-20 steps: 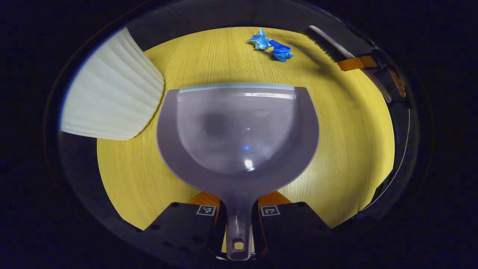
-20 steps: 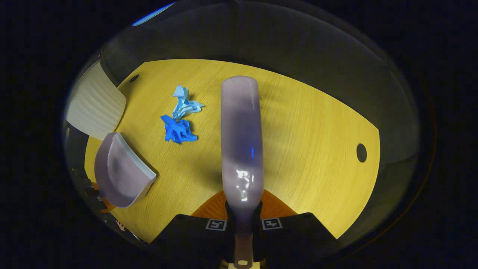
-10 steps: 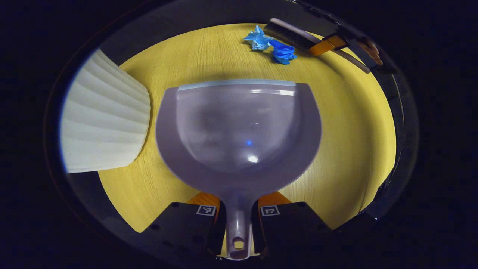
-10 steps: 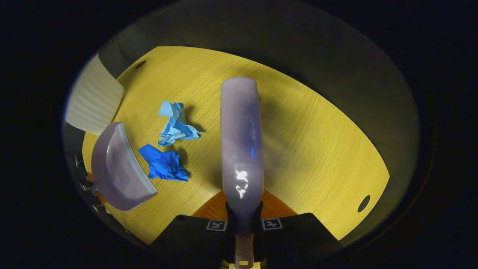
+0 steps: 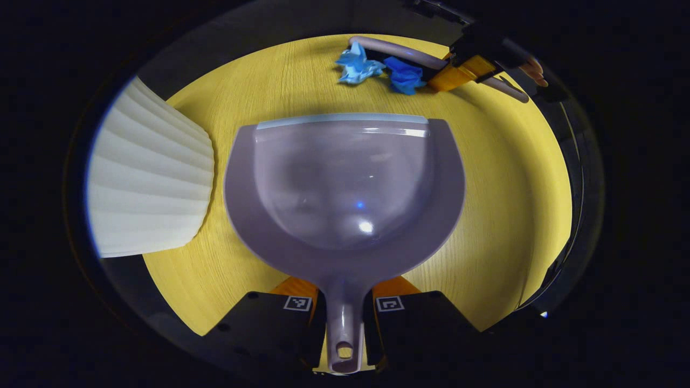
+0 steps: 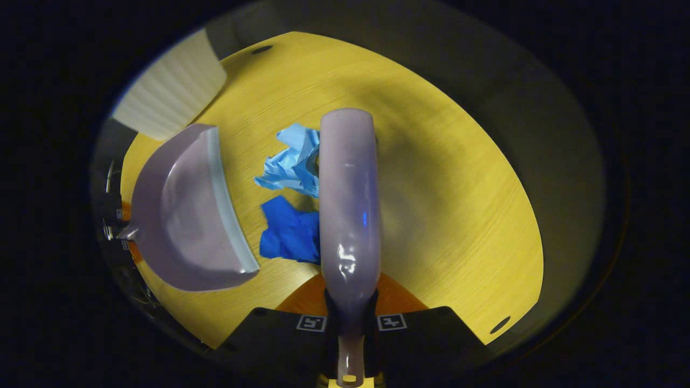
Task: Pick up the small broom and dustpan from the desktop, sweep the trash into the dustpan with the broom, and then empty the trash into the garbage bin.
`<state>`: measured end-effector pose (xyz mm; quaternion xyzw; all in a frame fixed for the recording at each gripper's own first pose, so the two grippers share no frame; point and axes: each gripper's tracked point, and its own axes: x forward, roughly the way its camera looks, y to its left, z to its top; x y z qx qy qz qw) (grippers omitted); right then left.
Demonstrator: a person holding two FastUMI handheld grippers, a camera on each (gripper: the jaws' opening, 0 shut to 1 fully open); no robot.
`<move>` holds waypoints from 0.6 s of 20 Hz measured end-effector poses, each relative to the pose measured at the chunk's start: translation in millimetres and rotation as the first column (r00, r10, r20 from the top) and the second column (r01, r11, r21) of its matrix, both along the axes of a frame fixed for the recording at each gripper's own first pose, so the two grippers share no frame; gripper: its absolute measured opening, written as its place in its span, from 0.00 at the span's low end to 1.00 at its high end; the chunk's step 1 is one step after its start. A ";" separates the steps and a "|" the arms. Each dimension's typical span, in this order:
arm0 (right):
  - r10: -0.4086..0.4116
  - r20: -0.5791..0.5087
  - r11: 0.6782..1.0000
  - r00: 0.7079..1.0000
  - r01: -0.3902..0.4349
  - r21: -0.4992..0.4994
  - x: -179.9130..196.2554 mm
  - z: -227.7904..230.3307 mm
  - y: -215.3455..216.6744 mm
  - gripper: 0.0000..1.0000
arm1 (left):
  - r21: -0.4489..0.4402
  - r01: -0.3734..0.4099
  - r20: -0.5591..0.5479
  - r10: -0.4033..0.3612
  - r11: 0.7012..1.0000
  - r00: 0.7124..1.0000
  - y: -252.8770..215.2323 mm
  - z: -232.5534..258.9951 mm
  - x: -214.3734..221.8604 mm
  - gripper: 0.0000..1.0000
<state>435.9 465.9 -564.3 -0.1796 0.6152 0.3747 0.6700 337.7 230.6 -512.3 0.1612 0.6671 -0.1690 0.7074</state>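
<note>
My left gripper is shut on the handle of the grey dustpan, whose lip lies on the yellow desktop and faces the trash. The same dustpan lies to the left in the right gripper view. My right gripper is shut on the handle of the small grey broom. The broom's head sits against a light blue paper wad and a dark blue wad. Beyond the dustpan's lip lie the two wads, with the broom behind them.
A white ribbed garbage bin stands left of the dustpan at the desk's edge; this bin is at the upper left in the right gripper view. A hand holds the right gripper at the far right. Cable holes mark the desktop.
The right gripper has brought the broom down and leftward against both paper wads, pushing them closer to the dustpan. The dustpan has stayed nearly still.
</note>
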 end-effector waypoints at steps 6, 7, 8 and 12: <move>0.217 -0.013 0.976 0.976 -0.216 0.031 39.7 10.8 1.8 0.19 | 0.002 0.005 0.003 -0.005 1.000 1.000 0.1 -0.3 0.2 0.27; 0.236 -0.009 0.971 0.972 -0.236 0.026 50.4 11.1 -4.1 0.19 | -0.001 0.005 0.008 -0.005 1.000 1.000 -0.2 -0.5 0.3 0.27; 0.242 -0.015 0.970 0.970 -0.242 0.033 59.7 14.8 -10.7 0.19 | -0.002 0.006 0.008 -0.006 1.000 1.000 -0.1 0.3 -0.3 0.27; 0.226 -0.029 0.972 0.974 -0.224 0.074 71.0 38.7 -22.7 0.19 | -0.008 0.000 0.027 0.000 1.000 1.000 -0.9 -0.4 1.2 0.27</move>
